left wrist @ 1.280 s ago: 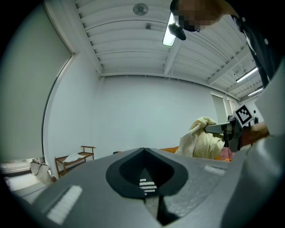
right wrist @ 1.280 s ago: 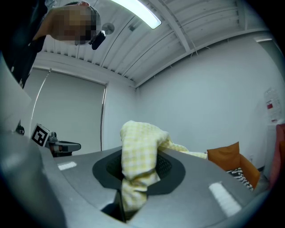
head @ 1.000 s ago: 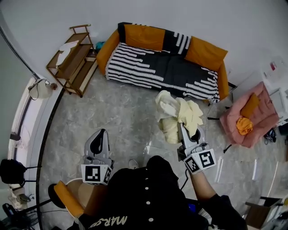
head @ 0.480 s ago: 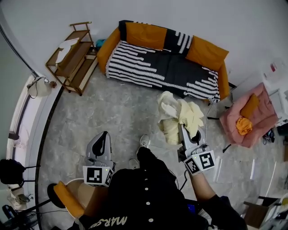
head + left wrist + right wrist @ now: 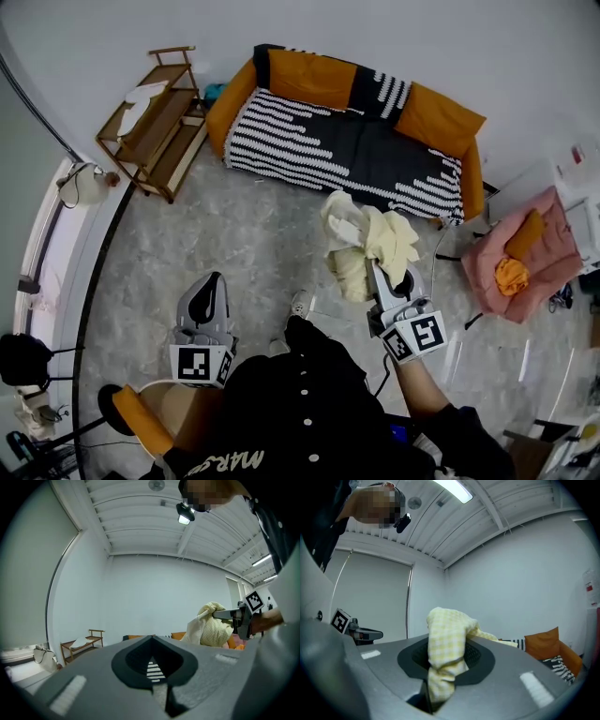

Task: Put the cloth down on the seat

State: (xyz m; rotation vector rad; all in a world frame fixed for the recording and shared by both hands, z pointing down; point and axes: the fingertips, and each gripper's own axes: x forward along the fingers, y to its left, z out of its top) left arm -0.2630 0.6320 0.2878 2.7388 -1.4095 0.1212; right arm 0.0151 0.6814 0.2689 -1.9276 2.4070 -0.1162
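Cloth [image 5: 366, 241], pale yellow, hangs bunched from your right tool [image 5: 378, 274], clamped on it; your left tool [image 5: 216, 279] is closed, empty. Striped sofa [image 5: 309, 141] lies ahead.

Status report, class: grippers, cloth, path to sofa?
Right hand-held gripper shut on cloth. Left hand-held gripper shut, empty. Cloth short of sofa, no obstacle seen.

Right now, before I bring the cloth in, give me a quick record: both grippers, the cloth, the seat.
left gripper: shut, nothing between the jaws
right gripper: shut on the cloth
cloth: pale yellow, bunched, held up short of the sofa
sofa seat: black-and-white striped cover, orange cushions
task state: cloth not yet on the seat
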